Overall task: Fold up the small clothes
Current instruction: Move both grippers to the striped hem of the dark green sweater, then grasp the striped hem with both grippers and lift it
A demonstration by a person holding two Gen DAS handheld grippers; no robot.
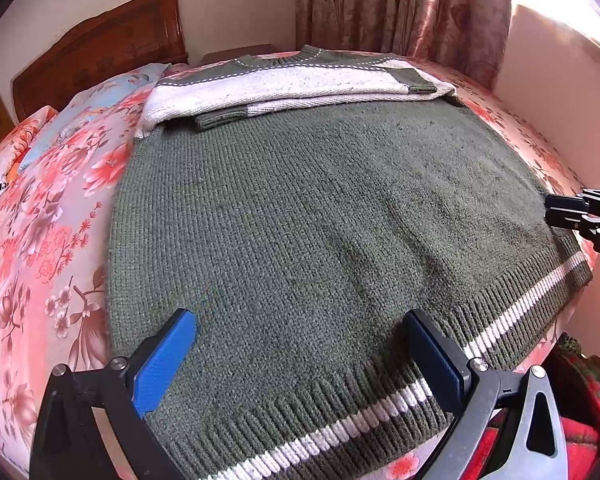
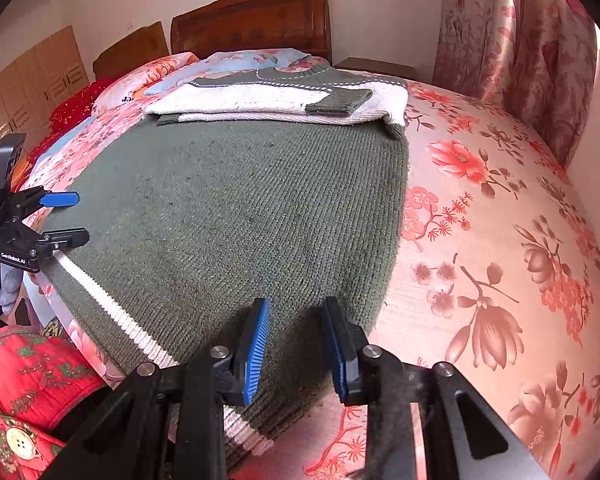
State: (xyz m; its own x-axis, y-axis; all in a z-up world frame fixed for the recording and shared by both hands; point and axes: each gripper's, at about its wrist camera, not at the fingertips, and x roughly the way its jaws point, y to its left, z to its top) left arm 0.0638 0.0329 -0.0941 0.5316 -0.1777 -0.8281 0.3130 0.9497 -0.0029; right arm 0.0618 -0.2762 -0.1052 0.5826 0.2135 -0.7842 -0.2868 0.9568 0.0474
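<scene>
A green knit sweater [image 1: 320, 208] with a white hem stripe lies flat on the bed, both sleeves folded across its white chest band [image 1: 284, 84]. My left gripper [image 1: 300, 344] is open, its blue pads straddling the hem at one bottom corner, just above the fabric. It shows in the right wrist view [image 2: 66, 216] at the left. My right gripper [image 2: 294, 340] is partly open over the other bottom corner of the sweater [image 2: 240, 208], with knit between the pads. Its black fingers [image 1: 568, 210] show at the right edge of the left wrist view.
The bed has a pink floral sheet [image 2: 500, 240]. Pillows [image 1: 72, 116] and a wooden headboard [image 2: 256, 20] are at the far end, curtains [image 1: 400, 4] by the window. A red floral quilt [image 2: 28, 380] lies beside the bed's foot.
</scene>
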